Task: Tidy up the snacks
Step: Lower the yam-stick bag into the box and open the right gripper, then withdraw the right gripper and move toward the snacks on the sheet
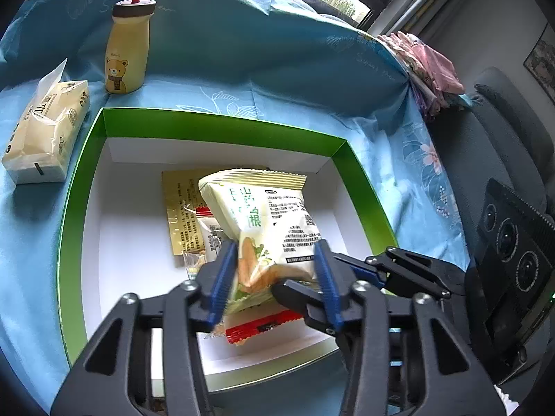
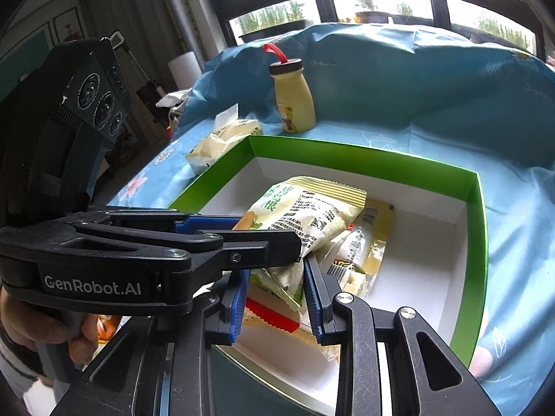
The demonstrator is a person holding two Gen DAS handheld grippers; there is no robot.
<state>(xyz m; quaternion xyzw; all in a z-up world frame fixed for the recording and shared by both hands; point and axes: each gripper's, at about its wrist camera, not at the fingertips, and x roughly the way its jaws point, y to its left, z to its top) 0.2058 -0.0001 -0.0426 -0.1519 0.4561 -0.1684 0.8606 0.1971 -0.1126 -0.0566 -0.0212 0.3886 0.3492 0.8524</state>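
**A:** Status, left view: bag sits over the box, above the gold packet and the red-edged packet. Left gripper has its blue pads spread on either side of the bag's lower half. No visible squeeze in the film.

**B:** Right view shows more. Right gripper has its pads pinching the bag's crumpled bottom end. That grip is hidden in the left view, where only the gripper's black linkage crosses in from the right.

**A:** Is the bag touching the box floor?

**B:** Can't tell. The top edge tilts up and away, and the packets below block the contact line.

**A:** What else shows in one view only?

**B:** Right view shows the left gripper side-on, with a hand on its handle. Left view shows neither.

**A:** Left view has a pink fabric pile at the edge of the cloth. Right view doesn't show it.

**B:** Both views show the bottle upright behind the box. The tissue pack lies just beside the box's left wall.
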